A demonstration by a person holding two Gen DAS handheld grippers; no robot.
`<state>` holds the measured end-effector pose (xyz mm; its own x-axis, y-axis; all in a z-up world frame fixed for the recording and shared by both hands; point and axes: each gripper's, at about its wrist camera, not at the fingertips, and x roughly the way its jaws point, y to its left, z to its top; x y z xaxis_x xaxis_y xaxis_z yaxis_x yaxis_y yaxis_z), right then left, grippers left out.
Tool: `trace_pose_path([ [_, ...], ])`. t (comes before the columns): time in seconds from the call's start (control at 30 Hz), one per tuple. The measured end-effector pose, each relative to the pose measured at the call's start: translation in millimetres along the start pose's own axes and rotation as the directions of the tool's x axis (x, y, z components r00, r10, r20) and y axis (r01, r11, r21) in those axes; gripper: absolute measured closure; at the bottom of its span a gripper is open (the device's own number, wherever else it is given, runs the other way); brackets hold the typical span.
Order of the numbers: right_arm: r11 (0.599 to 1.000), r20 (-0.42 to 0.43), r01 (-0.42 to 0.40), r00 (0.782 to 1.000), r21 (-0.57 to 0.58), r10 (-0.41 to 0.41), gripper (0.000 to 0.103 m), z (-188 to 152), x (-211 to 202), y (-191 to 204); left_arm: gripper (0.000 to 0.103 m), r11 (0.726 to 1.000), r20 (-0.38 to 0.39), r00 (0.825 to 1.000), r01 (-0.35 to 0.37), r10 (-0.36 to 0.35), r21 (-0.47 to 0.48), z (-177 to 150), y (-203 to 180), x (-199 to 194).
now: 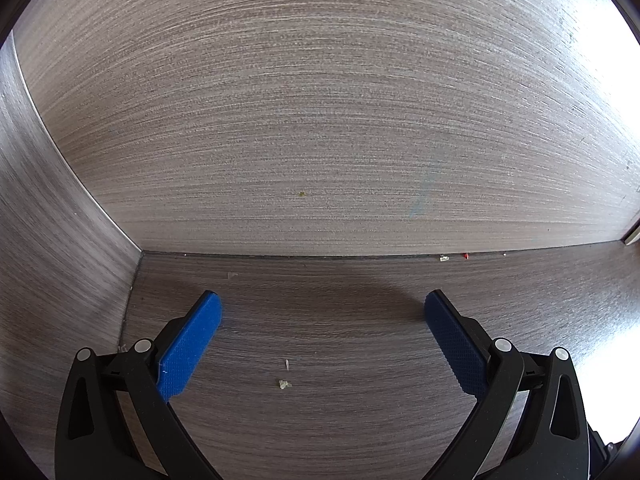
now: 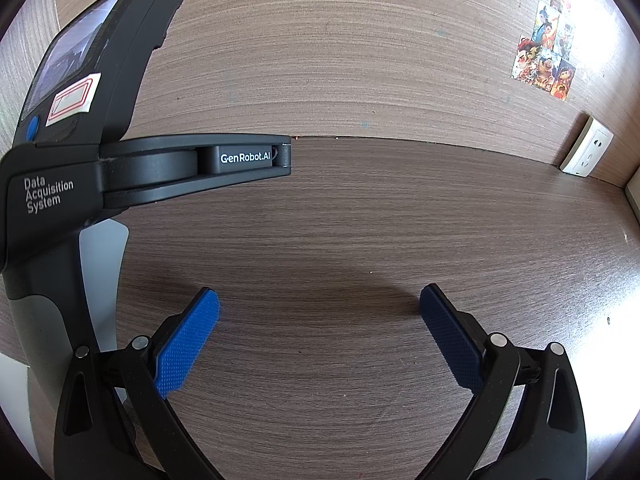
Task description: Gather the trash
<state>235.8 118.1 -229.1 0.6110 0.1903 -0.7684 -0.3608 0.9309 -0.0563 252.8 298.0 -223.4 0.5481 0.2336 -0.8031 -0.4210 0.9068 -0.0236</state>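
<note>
My left gripper [image 1: 322, 306] is open over a grey wood-grain tabletop [image 1: 360, 360], nothing between its blue pads. A tiny pale scrap [image 1: 284, 384] and a thin sliver [image 1: 287, 364] lie on the table between its fingers. More small bits, a whitish crumb [image 1: 443, 258] and a red speck [image 1: 465, 256], sit along the seam where the table meets the back wall. My right gripper [image 2: 319, 302] is also open and empty over the same surface. The black body of the left gripper [image 2: 120, 160] fills the left of the right wrist view.
A wood-grain back wall [image 1: 320, 120] and a side wall [image 1: 60, 240] close off the table's left corner. A white wall socket [image 2: 586, 147] sits at the right, and several colourful stickers [image 2: 546, 52] are stuck on the wall above it.
</note>
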Motion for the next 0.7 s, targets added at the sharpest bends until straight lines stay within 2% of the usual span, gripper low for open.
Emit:
trace_pose_path([
  [0.7, 1.000, -0.001, 0.000, 1.000, 0.000, 0.000, 0.004, 0.5, 0.2, 0.3, 0.004, 1.000, 0.001, 1.000, 0.001, -0.001, 0.000, 2.2, 0.2, 3.2],
])
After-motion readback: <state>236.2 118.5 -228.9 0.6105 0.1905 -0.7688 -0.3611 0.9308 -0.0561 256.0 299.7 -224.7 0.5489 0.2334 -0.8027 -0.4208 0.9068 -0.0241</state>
